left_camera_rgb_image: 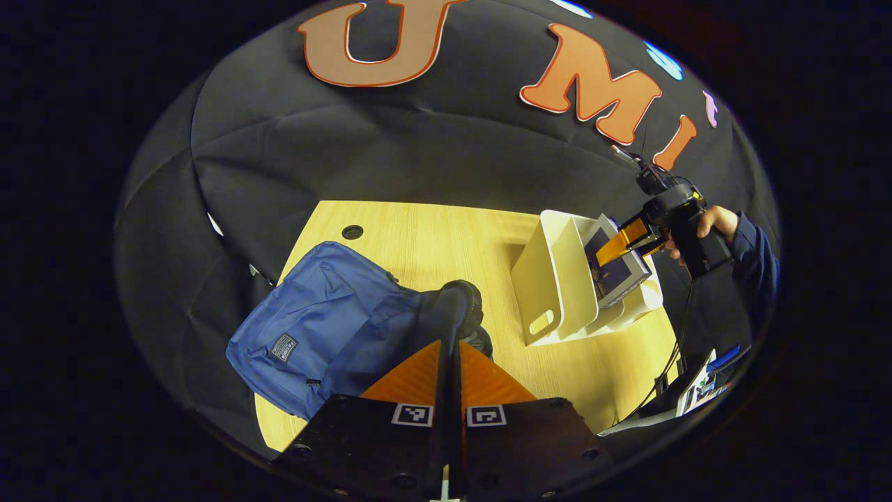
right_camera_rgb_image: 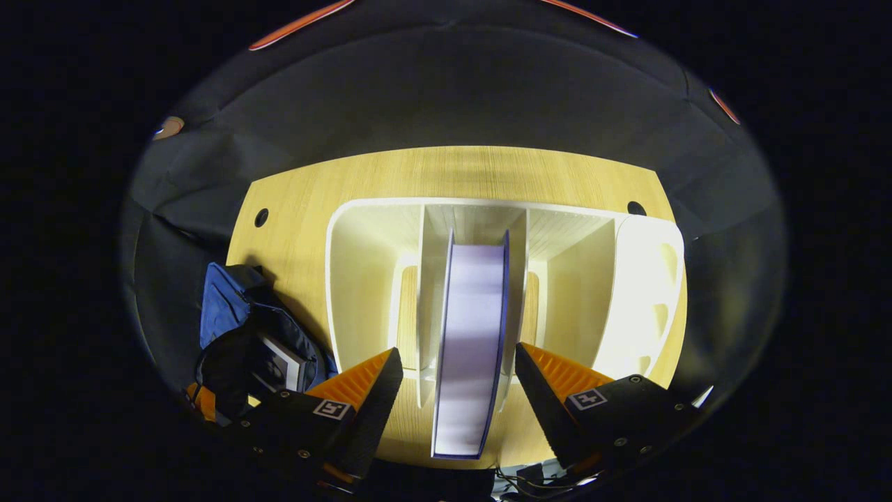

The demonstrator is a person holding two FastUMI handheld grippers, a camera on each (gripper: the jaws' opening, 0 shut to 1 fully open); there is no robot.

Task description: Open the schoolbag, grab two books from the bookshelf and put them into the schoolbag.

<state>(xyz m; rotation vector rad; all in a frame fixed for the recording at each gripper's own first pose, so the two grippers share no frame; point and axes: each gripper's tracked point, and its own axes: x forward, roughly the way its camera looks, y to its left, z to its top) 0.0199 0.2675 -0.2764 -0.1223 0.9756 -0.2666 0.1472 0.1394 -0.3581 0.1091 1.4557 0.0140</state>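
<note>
Right hand-held gripper (right_camera_rgb_image: 456,380) spread around book (right_camera_rgb_image: 470,335) in white bookshelf (right_camera_rgb_image: 362,279); left hand-held gripper (left_camera_rgb_image: 451,348) pressed together over blue schoolbag (left_camera_rgb_image: 313,335) on table (left_camera_rgb_image: 432,237).

Nothing legible. The schoolbag (left_camera_rgb_image: 313,328) has a small grey patch label, text too small to read. Square black-and-white code markers sit on both grippers.

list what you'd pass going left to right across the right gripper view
schoolbag → empty left slot of the bookshelf → book standing in the middle slot → empty right slot → the shelf's rounded right end wall
</note>
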